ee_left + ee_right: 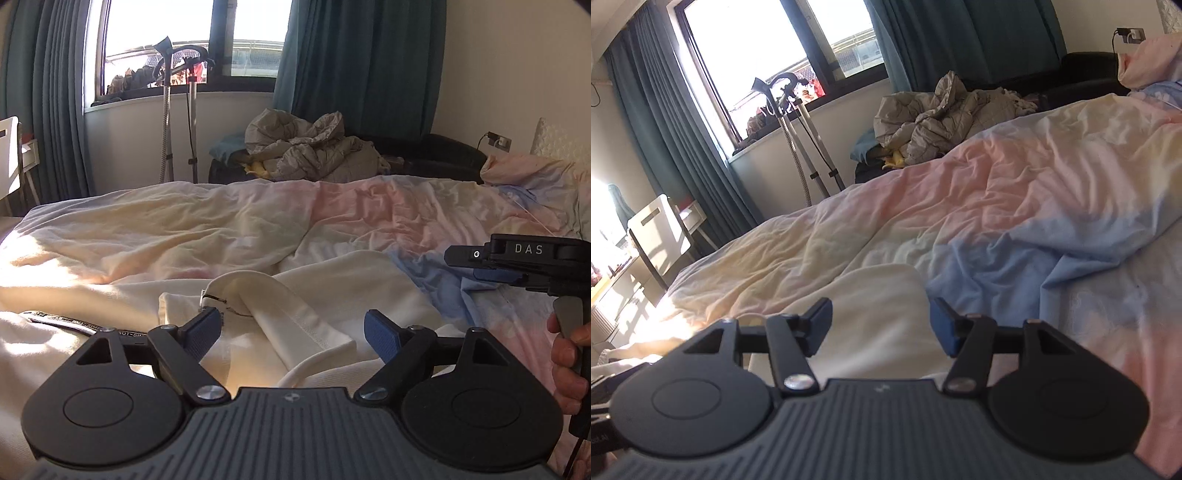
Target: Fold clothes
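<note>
A white garment [295, 325] lies spread on the bed, its ribbed collar and a folded-over strip right in front of my left gripper [291, 328]. That gripper is open and empty, its jaws on either side of the strip, just above the cloth. My right gripper [881, 325] is open and empty, low over the garment's right part [882, 295]. It also shows from the side in the left wrist view [476, 264], held in a hand, over the blue part of the duvet.
The bed carries a rumpled pastel duvet [1015, 206] in yellow, pink and blue. A grey quilted heap [314, 147] lies on a dark couch beyond the bed. A garment steamer stand [177, 110] is at the window. A white chair [657, 229] stands left.
</note>
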Available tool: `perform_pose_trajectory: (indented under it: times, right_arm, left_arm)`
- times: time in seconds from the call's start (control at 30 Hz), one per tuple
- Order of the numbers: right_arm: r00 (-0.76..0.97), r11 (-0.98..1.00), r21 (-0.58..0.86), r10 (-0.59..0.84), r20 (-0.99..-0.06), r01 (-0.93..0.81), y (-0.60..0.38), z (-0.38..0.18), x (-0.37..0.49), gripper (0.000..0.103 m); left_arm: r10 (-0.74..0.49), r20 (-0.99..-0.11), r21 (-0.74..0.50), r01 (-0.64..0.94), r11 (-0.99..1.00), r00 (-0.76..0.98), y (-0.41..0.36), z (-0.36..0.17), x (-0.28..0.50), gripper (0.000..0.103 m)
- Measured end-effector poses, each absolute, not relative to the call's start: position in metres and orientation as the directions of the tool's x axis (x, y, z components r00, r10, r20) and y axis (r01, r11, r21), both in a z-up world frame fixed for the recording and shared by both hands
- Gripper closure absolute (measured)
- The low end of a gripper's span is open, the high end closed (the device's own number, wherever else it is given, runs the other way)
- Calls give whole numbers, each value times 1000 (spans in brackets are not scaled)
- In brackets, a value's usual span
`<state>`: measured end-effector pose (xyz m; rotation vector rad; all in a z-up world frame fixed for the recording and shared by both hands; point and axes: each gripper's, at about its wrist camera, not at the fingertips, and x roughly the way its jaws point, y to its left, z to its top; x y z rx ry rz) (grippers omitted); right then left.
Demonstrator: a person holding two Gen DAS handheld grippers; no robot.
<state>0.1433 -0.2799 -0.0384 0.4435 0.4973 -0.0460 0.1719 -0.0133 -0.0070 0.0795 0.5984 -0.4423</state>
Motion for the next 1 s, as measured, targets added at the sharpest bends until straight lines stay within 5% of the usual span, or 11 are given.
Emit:
perform_pose_trajectory:
  times: [0.33,0.43,0.53,0.7,0.8,1.0]
  right_arm:
    - [865,894,439,150,-479,88,-297,-40,153,42]
    - [861,878,468,162,-483,97,-301,-41,154,42]
    - [858,864,491,167,-486,110,-306,-43,154,42]
    - [850,856,504,176,-496,117,-305,-45,152,42]
    - [840,858,498,177,-513,123,-304,-50,153,42]
    - [808,861,483,167,-565,159,-302,-73,155,42]
  left_arm:
    - [-285,-751,-36,394,919,596,-68,-57,218,44]
    - [-283,-745,-30,393,919,604,-68,-57,214,73]
    - [-307,-680,-130,303,944,666,-50,-37,205,85]
    - [-311,-556,-386,92,918,771,11,-13,179,89]
    - [-317,-565,-517,-27,856,762,53,-28,175,90]
    - [-361,-559,-605,-70,793,747,88,-62,181,92]
